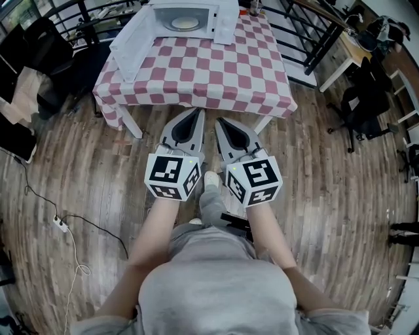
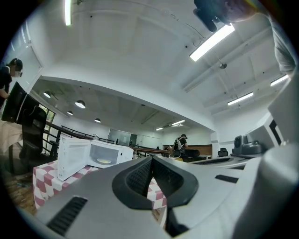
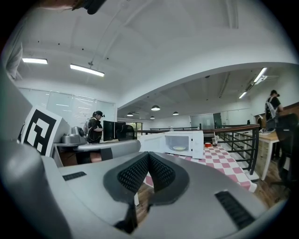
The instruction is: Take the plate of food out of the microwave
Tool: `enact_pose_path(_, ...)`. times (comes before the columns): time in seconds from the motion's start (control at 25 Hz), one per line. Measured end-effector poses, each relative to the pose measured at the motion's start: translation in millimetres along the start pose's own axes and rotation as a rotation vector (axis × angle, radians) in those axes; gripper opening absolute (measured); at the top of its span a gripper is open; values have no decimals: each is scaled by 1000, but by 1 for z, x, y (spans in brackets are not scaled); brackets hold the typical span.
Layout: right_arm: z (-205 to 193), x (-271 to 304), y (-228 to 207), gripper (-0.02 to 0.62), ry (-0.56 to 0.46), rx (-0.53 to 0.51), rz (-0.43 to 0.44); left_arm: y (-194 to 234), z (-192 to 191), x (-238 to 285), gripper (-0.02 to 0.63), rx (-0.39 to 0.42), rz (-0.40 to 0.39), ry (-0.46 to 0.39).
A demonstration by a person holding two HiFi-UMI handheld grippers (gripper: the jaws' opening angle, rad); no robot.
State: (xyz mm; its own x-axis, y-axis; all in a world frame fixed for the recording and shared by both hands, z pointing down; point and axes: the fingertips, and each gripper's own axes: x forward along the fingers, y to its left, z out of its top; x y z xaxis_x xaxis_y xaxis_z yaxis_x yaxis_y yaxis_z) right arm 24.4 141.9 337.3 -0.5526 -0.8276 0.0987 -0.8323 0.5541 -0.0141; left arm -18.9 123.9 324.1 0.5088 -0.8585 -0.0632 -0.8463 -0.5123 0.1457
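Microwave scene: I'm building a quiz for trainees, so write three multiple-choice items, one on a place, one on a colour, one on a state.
1. Where is the plate? A in the microwave; B on the floor; C on a chair.
2. The tablecloth is checked white and: A blue; B red; C green.
3. The microwave's door is: A shut; B open; C missing.
Answers: 1 A, it lies in the cavity; 2 B, red squares show; 3 B, it stands swung out.
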Motion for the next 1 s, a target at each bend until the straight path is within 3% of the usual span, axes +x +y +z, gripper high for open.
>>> enact_pose_path(1.0,26,137,-87,26,-13,25,72,85,12,127,2,30,80,7)
